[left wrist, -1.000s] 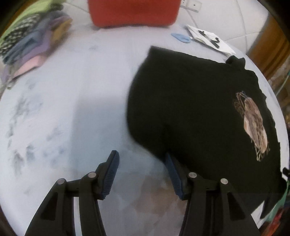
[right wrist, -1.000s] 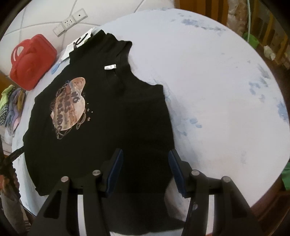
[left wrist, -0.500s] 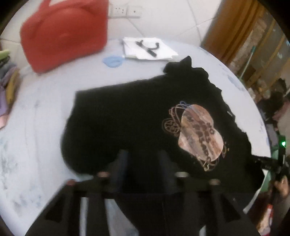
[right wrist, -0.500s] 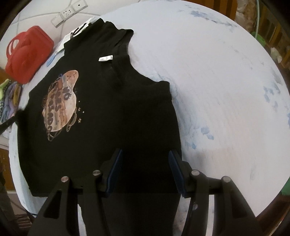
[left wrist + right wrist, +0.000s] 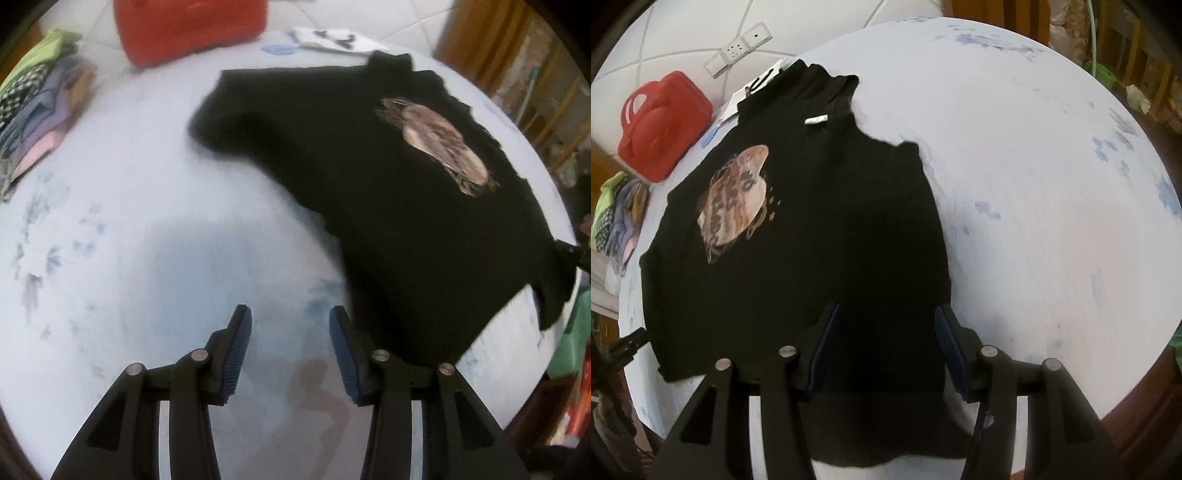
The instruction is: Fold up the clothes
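Table: a round tabletop under a pale blue-white cloth with faded blue marks is filling both views, its bare part lying right of the shirt in the right wrist view.
Shirt: a black short-sleeved T-shirt with a tan and pink round print on the chest is lying spread flat on the table, print side up, collar towards the far side; a small white label is showing at the neck. In the left wrist view the same shirt is sitting on the right half of the table, its left edge blurred.
Bag: a red hard-shelled handbag with loop handles is standing at the far left, apart from the shirt.
Clothes pile: a stack of folded clothes in green, checked, blue, purple and pink is resting at the far left edge of the table.
Left gripper: the black left gripper with blue pads is hovering over bare cloth just left of the shirt's near edge, fingers spread apart and grasping nothing.
Right gripper: the black right gripper with blue pads is hanging above the near part of the shirt, fingers spread wide and grasping nothing.
Papers: white sheets with black marks are lying at the far side beyond the collar.
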